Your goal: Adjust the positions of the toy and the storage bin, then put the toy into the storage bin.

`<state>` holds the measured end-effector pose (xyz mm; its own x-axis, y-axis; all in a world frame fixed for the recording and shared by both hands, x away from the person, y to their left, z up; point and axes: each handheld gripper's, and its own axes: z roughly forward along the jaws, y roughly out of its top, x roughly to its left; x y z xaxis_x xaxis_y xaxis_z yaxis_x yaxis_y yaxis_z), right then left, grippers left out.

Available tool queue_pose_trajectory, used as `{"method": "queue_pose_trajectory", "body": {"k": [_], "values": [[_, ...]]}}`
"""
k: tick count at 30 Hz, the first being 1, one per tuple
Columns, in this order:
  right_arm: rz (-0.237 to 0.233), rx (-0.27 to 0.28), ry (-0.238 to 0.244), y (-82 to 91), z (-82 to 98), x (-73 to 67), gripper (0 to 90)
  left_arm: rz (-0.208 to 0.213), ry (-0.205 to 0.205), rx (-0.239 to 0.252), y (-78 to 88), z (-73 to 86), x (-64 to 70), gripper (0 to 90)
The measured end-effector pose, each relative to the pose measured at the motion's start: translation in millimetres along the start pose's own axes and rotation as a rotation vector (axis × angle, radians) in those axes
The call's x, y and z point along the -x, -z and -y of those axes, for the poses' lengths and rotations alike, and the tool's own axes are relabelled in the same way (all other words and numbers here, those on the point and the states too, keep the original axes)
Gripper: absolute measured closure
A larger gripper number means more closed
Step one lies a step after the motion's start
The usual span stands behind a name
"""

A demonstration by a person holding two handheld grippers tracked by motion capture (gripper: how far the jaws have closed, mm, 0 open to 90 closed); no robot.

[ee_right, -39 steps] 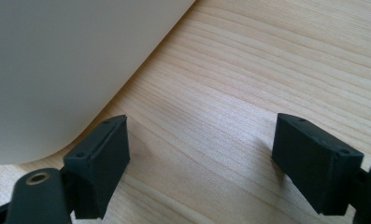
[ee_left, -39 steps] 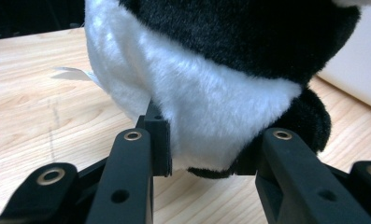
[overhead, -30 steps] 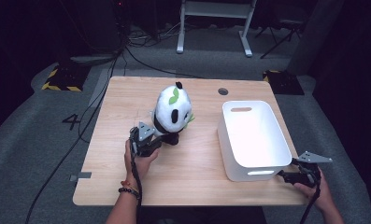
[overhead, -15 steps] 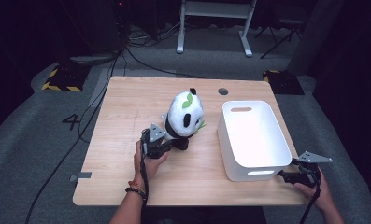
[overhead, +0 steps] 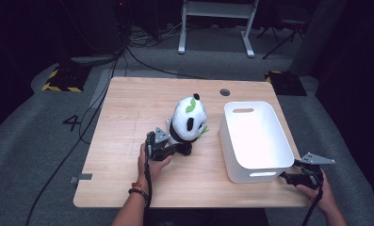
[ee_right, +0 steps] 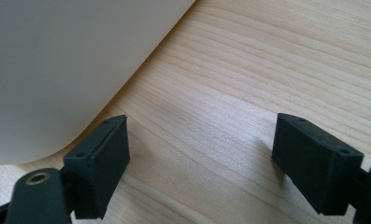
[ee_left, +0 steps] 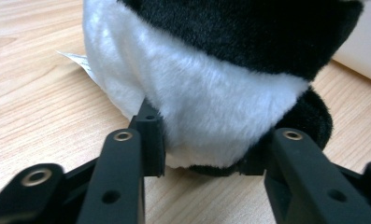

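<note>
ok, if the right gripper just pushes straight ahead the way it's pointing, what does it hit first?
Probably the white bin: its rounded corner sits just ahead of the right gripper, beside one open jaw. Bare wooden table lies ahead of the other jaw; depth is uncertain.

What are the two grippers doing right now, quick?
Left gripper: closed on the toy panda, gripping its lower body.
Right gripper: open, holding nothing, beside the white bin.

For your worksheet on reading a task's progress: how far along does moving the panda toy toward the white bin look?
Done: the left gripper has its jaws clamped on the panda toy, low on its body.
In hand: the toy sits on the table beside the white bin.
Left: the bin holds nothing; the right gripper waits open at its near corner.
</note>
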<state>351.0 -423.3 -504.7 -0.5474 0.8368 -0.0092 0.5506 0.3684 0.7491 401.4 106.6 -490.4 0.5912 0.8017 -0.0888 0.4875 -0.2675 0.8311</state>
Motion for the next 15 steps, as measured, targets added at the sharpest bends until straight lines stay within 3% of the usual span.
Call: {"method": "queue_pose_trajectory", "body": {"k": [4,7,11,15], "values": [[0.0,0.0,0.0,0.0,0.0,0.0,19.0,0.003,-0.002,-0.006,0.2,2.2,0.3,51.6],[0.001,-0.004,0.007,-0.2,-0.2,0.6,19.0,0.003,-0.001,-0.013,1.2,3.2,0.3,51.4],[0.0,-0.004,0.005,-0.2,-0.3,0.6,19.0,0.019,0.014,-0.001,0.5,3.6,-2.6,52.8],[0.0,-0.004,0.006,-0.2,-0.3,0.6,19.0,0.004,-0.017,0.01,1.0,2.6,-1.0,58.7]]}}
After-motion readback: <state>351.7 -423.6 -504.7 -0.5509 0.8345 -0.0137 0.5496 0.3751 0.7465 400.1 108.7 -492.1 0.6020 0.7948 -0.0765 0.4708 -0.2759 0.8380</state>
